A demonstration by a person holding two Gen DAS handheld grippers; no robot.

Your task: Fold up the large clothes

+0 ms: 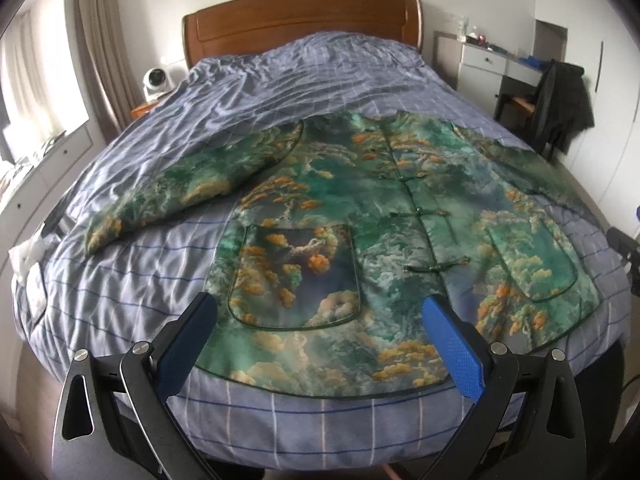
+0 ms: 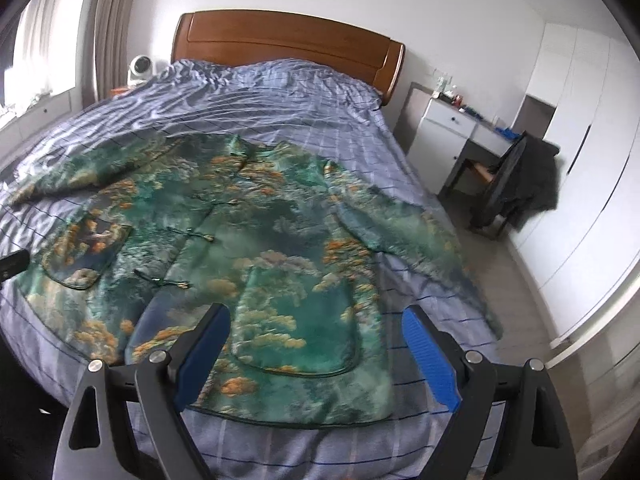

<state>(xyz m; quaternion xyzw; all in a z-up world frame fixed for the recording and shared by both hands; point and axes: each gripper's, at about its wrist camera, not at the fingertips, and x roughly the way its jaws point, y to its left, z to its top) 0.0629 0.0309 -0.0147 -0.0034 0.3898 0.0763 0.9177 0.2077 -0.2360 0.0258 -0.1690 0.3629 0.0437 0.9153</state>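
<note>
A green jacket point(image 1: 360, 200) with orange and white cloud print lies spread flat, front up, on the bed point(image 1: 120, 292). Both sleeves are stretched out sideways and its hem is near the bed's foot edge. My left gripper point(image 1: 320, 308) is open and empty, held above the jacket's left pocket point(image 1: 296, 276) and hem. My right gripper point(image 2: 316, 320) is open and empty, above the jacket's point(image 2: 248, 232) right pocket point(image 2: 296, 320) and hem. The right sleeve point(image 2: 420, 256) runs to the bed's right edge.
The bed has a wrinkled blue checked cover point(image 2: 280, 100) and a wooden headboard point(image 1: 300, 20). A white desk point(image 2: 456, 128) and a chair with a dark garment point(image 2: 520, 184) stand at the right. A small white fan point(image 1: 156, 80) sits at the left.
</note>
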